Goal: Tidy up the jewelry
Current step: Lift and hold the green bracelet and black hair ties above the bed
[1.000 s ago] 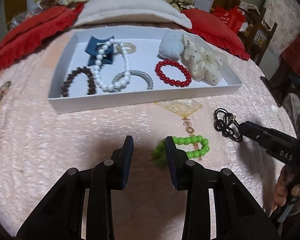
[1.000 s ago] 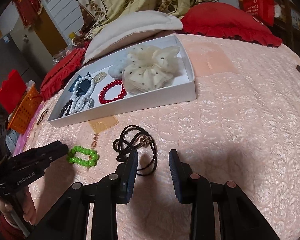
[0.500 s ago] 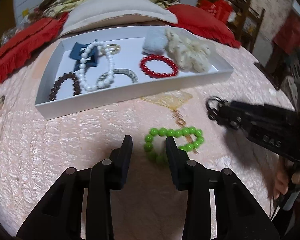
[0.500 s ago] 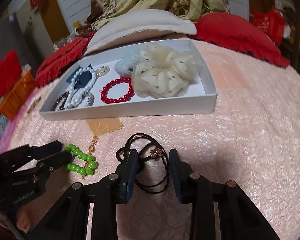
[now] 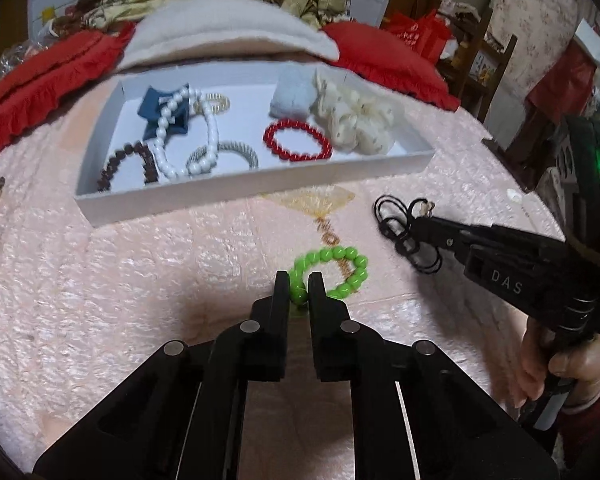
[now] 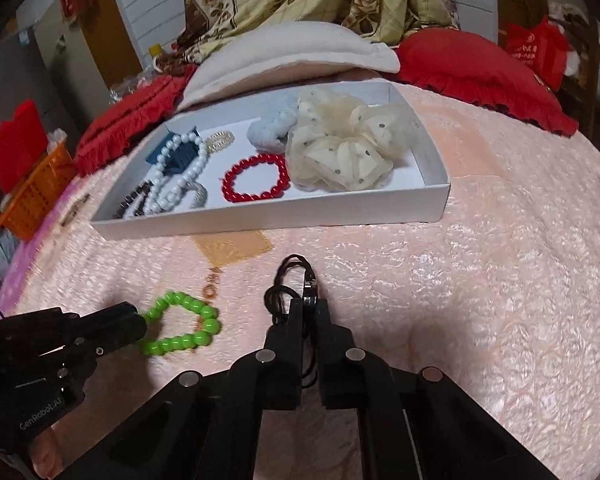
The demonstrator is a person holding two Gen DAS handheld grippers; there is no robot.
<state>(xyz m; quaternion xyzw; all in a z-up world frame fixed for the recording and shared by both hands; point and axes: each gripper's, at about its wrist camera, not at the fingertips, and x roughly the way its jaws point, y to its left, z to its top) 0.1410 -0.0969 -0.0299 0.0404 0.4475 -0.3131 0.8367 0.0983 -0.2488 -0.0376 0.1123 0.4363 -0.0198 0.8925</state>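
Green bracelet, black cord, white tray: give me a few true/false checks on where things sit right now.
1. The left gripper is shut on the green bracelet. True.
2. The right gripper is open above the red bracelet. False: it is shut on the black cord.
3. The green bracelet lies in the white tray. False: it is on the pink bedspread.
4. The pearl necklace is in the tray. True.
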